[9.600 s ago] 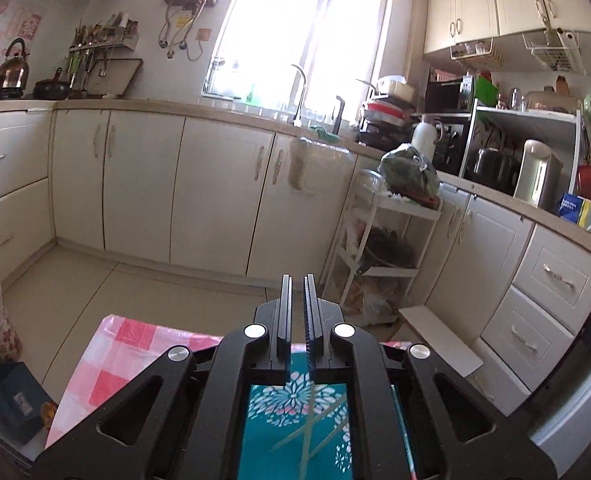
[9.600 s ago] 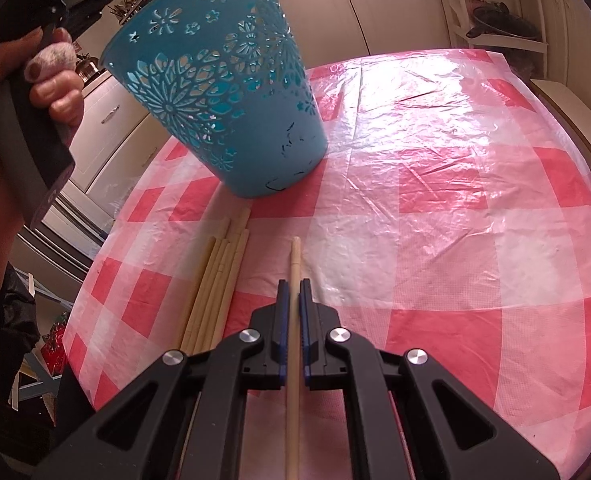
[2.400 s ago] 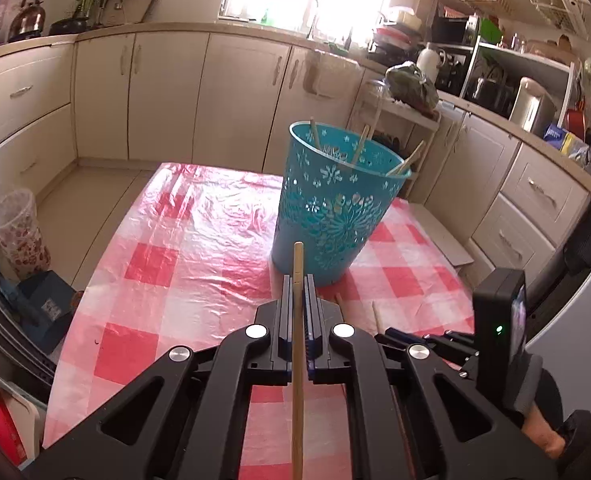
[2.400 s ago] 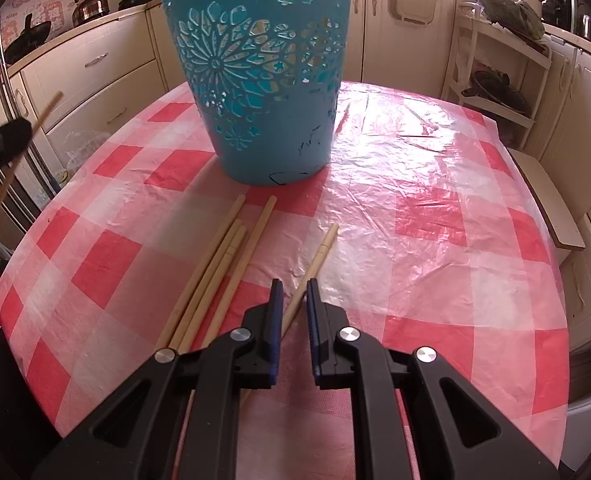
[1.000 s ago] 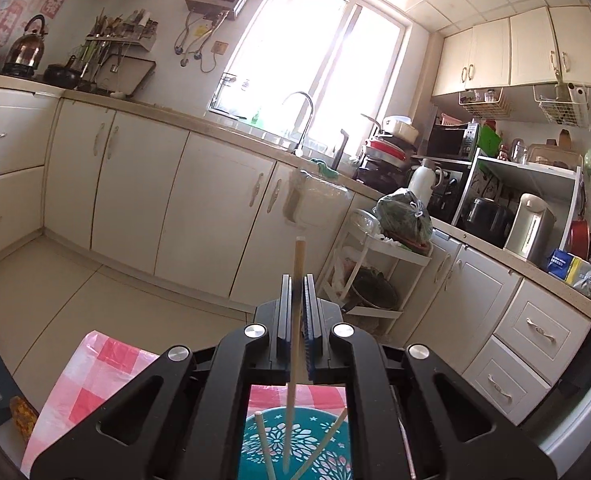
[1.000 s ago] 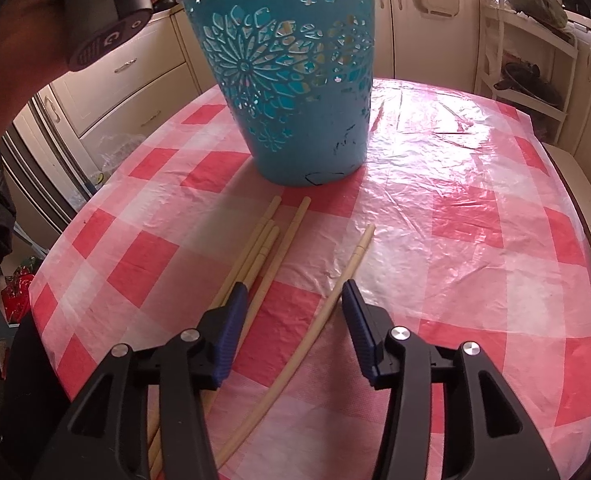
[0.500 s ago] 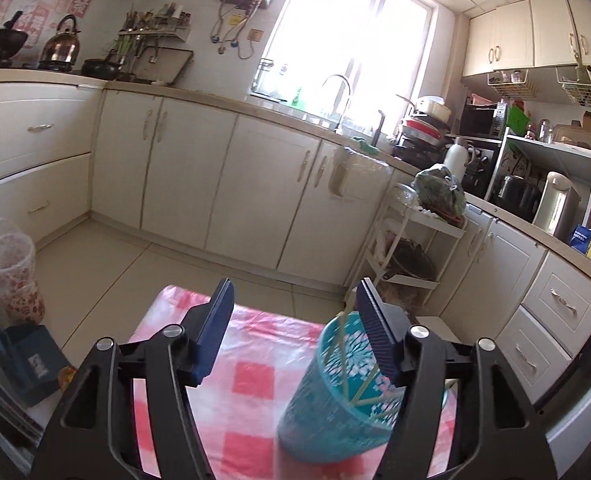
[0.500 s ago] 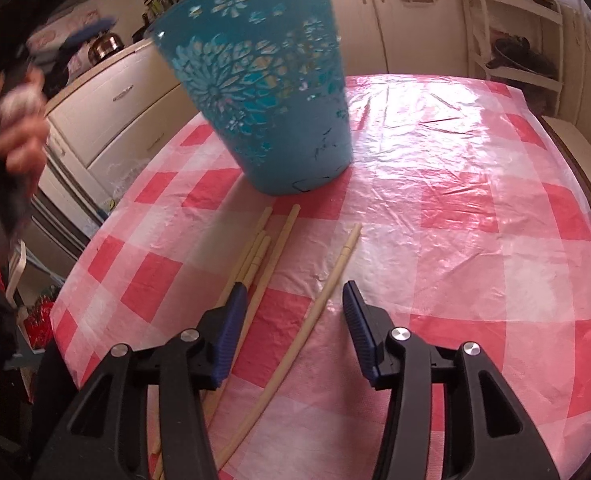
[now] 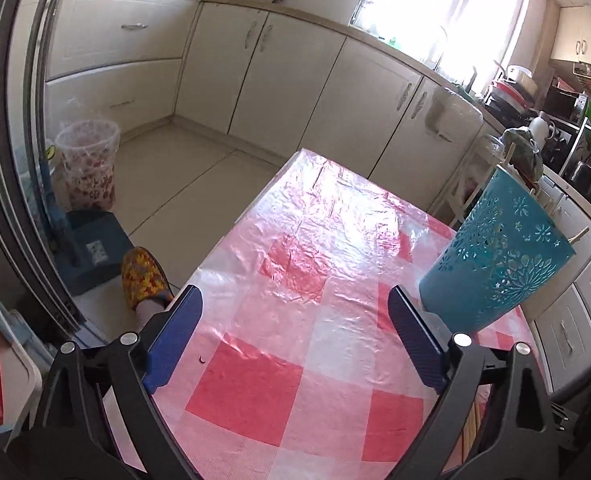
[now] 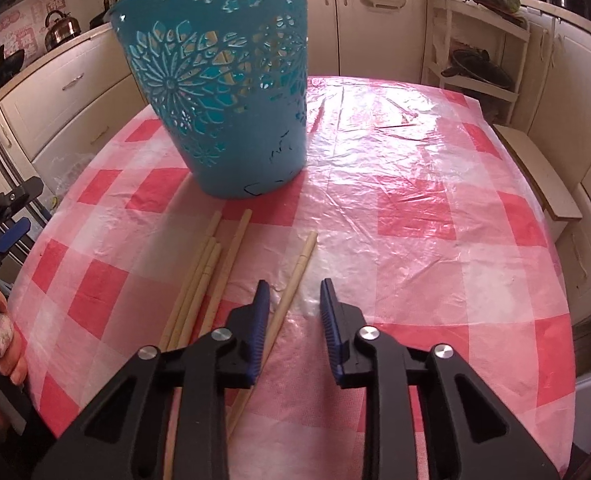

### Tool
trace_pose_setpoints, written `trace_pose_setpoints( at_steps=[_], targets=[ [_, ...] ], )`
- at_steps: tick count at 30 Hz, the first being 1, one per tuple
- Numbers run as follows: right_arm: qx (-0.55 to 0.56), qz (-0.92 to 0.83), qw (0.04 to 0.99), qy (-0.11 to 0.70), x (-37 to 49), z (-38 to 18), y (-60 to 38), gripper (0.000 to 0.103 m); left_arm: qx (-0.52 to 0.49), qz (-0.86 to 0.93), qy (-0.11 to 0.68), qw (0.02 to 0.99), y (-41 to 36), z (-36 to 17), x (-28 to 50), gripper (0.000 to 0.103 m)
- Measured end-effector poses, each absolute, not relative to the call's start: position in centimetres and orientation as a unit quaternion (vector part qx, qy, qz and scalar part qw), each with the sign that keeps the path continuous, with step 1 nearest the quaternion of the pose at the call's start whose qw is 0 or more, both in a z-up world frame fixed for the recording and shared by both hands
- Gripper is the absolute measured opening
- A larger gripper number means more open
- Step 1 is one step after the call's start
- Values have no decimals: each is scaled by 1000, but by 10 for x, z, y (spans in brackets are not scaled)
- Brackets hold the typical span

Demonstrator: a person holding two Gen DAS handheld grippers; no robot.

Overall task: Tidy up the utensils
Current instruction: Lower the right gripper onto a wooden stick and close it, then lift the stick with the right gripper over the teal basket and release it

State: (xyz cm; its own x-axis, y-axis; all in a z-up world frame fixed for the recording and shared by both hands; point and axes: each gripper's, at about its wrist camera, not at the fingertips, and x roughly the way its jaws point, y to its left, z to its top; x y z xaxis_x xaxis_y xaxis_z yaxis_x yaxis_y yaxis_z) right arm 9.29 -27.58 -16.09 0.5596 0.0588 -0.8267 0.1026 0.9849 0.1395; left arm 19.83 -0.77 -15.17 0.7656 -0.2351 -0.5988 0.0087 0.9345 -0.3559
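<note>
A teal cut-out basket (image 10: 227,92) stands on the red-checked tablecloth (image 10: 415,208); it also shows in the left wrist view (image 9: 495,264) at the right, with chopstick ends poking over its rim. Several wooden chopsticks (image 10: 203,280) lie bundled on the cloth in front of the basket. One single chopstick (image 10: 295,276) lies apart, slanting between the fingers of my right gripper (image 10: 293,300), which is open just above it. My left gripper (image 9: 295,312) is wide open and empty above the table's left part.
The left gripper and the hand holding it show at the left edge of the right wrist view (image 10: 3,232). A patterned waste bin (image 9: 87,164) and a blue box (image 9: 91,252) stand on the floor left of the table. Kitchen cabinets (image 9: 255,72) line the walls.
My left gripper let go of its chopstick over the basket, opened, and swung down and left of the basket. My right gripper narrowed a little and came lower over the single chopstick.
</note>
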Motion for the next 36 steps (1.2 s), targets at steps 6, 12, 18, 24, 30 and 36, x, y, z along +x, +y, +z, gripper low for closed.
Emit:
trace_pose_setpoints(
  at_steps=[6, 12, 18, 24, 30, 36],
  targets=[
    [-7, 79, 865, 496, 104, -157, -256, 7, -173, -79, 344, 920, -13, -159, 200, 90],
    [-1, 76, 846, 529, 109, -156, -260, 7, -169, -87, 353, 916, -16, -161, 204, 90],
    [4, 67, 854, 515, 102, -155, -262, 6, -158, -96, 366, 912, -23, -163, 207, 90],
    [210, 124, 890, 385, 67, -104, -308, 6, -154, -99, 373, 909, -26, -164, 208, 90],
    [265, 158, 920, 241, 76, -19, -316, 6, -159, -96, 375, 908, -24, -164, 208, 91],
    [280, 96, 946, 133, 134, 38, -317, 6, -155, -97, 376, 908, -26, -165, 209, 91]
  ],
)
